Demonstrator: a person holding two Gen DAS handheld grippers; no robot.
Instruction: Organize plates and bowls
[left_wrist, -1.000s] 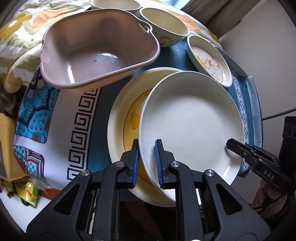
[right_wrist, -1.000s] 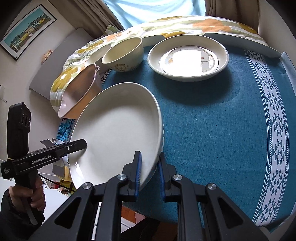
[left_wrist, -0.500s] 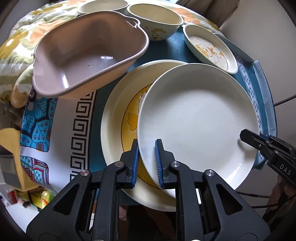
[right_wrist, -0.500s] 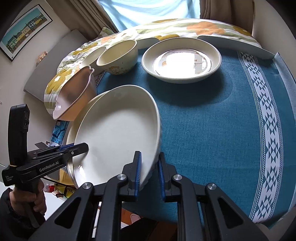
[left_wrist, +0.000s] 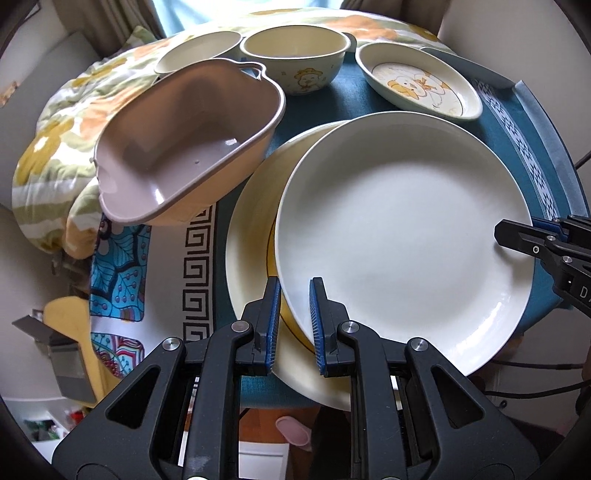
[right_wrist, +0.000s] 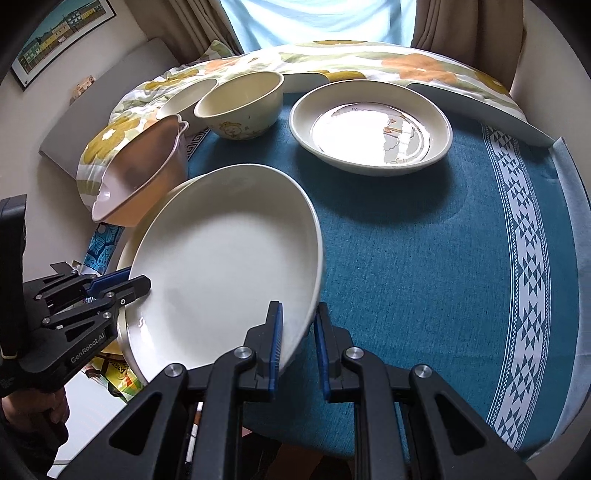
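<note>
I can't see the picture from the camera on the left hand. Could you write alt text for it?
Two hand-held tools grip opposite edges of a plain white plate: the left tool at its near rim, the right tool at its right rim. The plate sits over a cream plate with a yellow centre on a teal tablecloth. Behind are a tilted pinkish tub, two cream bowls and a cartoon-printed dish.

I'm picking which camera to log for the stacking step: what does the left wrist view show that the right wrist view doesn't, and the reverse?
Only the left wrist view shows the yellow picture on the lower plate and the duck drawing in the shallow dish, which glare washes out in the right wrist view.

Only the right wrist view shows the open stretch of teal tablecloth and a framed picture on the wall.

Both show the white plate, gripped at opposite rims by the left tongs and right tongs, the pink basin and the cream bowl.
</note>
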